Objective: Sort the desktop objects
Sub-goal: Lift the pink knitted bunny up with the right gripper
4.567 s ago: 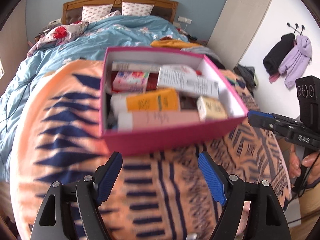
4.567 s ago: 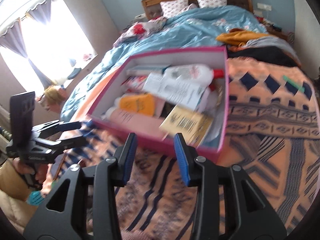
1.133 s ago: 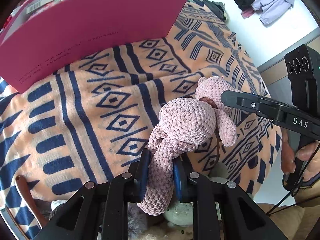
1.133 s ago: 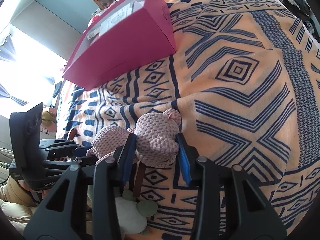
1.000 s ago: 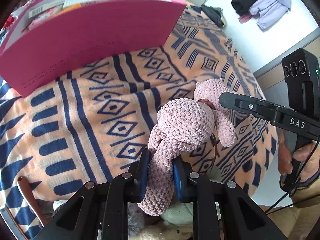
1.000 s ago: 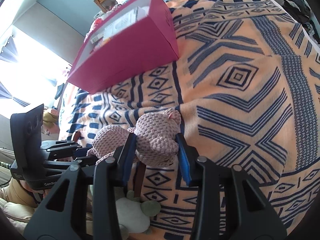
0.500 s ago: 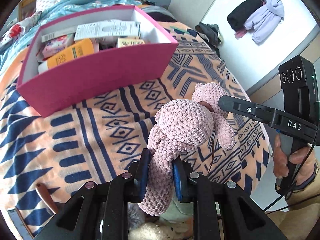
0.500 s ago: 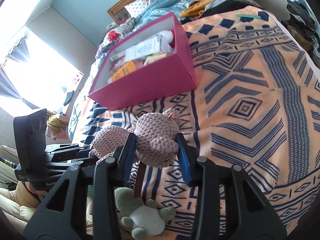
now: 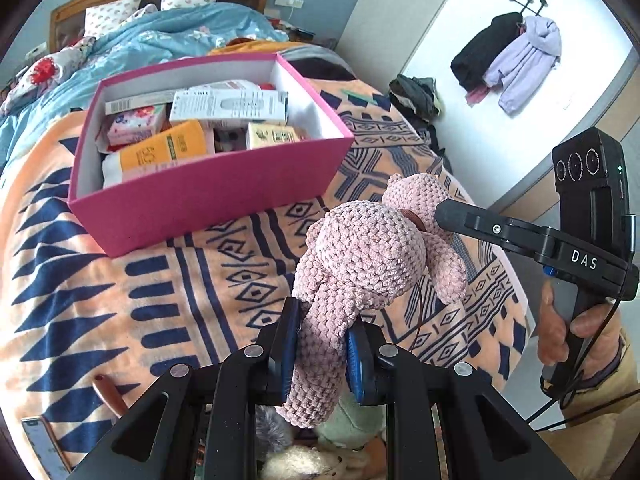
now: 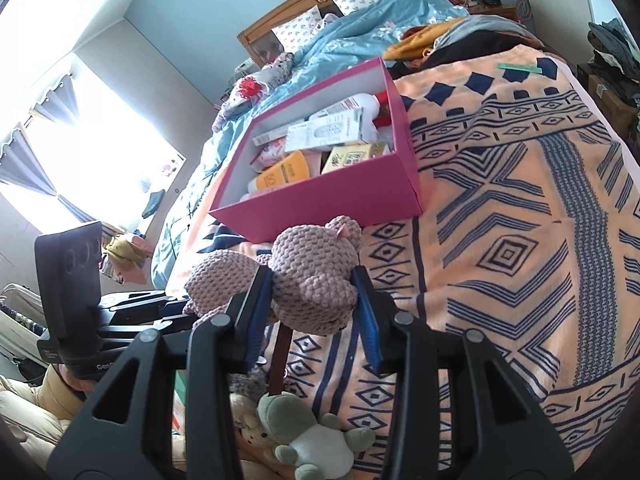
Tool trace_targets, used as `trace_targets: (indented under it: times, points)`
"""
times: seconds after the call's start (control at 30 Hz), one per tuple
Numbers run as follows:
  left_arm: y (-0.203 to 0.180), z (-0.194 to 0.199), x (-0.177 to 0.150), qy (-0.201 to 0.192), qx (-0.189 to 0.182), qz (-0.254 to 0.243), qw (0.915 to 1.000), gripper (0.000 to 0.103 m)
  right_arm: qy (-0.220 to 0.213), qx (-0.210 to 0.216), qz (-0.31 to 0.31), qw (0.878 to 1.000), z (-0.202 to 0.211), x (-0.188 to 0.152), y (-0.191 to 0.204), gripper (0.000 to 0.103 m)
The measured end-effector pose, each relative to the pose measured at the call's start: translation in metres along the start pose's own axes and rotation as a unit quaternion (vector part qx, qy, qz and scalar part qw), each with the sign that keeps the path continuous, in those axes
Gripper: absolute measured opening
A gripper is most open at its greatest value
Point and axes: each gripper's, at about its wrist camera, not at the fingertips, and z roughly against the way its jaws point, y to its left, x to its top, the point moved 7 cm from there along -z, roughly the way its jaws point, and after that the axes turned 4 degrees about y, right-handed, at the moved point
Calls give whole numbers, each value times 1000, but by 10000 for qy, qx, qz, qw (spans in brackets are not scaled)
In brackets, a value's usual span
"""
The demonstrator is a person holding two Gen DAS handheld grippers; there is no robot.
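A pink crocheted plush toy point(image 9: 360, 264) hangs in the air above the orange patterned blanket point(image 9: 160, 288), held by both grippers. My left gripper point(image 9: 320, 344) is shut on its leg end. My right gripper point(image 10: 312, 300) is shut on its head point(image 10: 316, 276), and its black arm shows in the left wrist view point(image 9: 520, 236). The pink box point(image 9: 208, 196) lies farther up the blanket, open-topped, holding several tubes and cartons point(image 10: 320, 152).
A green and white plush toy point(image 10: 308, 436) and other soft toys point(image 9: 304, 456) lie below the grippers at the blanket's near edge. A person's hand point(image 9: 568, 332) grips the right handle. Blue bedding point(image 9: 152, 48) and pillows lie beyond the box; clothes hang on the wall point(image 9: 516, 56).
Both grippers closed on the pink plush toy and have lifted it together; the view has risen so the box's contents show again. The grip on the toy is unchanged in the last second.
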Motion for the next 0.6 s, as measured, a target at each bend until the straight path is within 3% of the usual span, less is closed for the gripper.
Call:
trace_targets:
  times: [0.6]
  points:
    - [2, 33, 12, -444, 67, 77, 9990, 21, -311, 173, 158, 9992, 13, 19, 25, 42]
